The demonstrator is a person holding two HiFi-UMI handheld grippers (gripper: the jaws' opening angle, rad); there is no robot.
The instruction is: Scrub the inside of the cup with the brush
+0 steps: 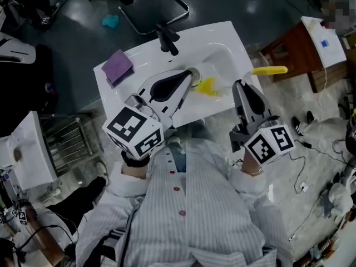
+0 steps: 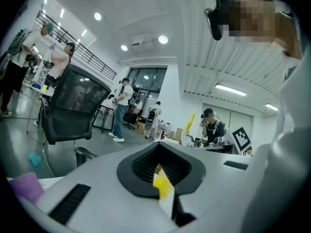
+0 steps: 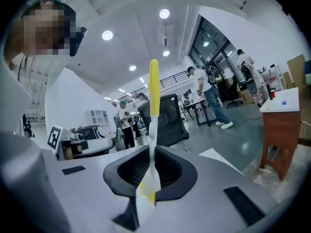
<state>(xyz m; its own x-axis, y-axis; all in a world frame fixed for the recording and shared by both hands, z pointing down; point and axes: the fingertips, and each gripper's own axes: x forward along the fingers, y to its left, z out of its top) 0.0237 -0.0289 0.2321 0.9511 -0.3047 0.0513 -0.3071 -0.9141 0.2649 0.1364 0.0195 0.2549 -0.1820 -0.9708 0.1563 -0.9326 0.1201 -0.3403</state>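
In the head view my left gripper (image 1: 189, 78) reaches over the white sink (image 1: 222, 49). A small yellow and clear piece (image 1: 207, 86), apparently the cup, shows at its tip. The left gripper view shows the left gripper (image 2: 163, 178) shut on a thin yellow-and-white edge (image 2: 164, 187); the rest of that thing is hidden. My right gripper (image 1: 240, 85) hovers at the sink's right edge. It is shut on the brush (image 1: 270, 70), whose yellow end sticks out to the right. In the right gripper view the brush (image 3: 153, 91) rises from the right gripper (image 3: 148, 178), white stem below, yellow end above.
A black faucet (image 1: 167, 38) stands at the sink's far edge, and a purple cloth (image 1: 117, 66) lies on its left corner. A brown wooden table (image 1: 292, 46) stands to the right and a black office chair (image 1: 150, 4) beyond the sink. Cables trail over the floor at right.
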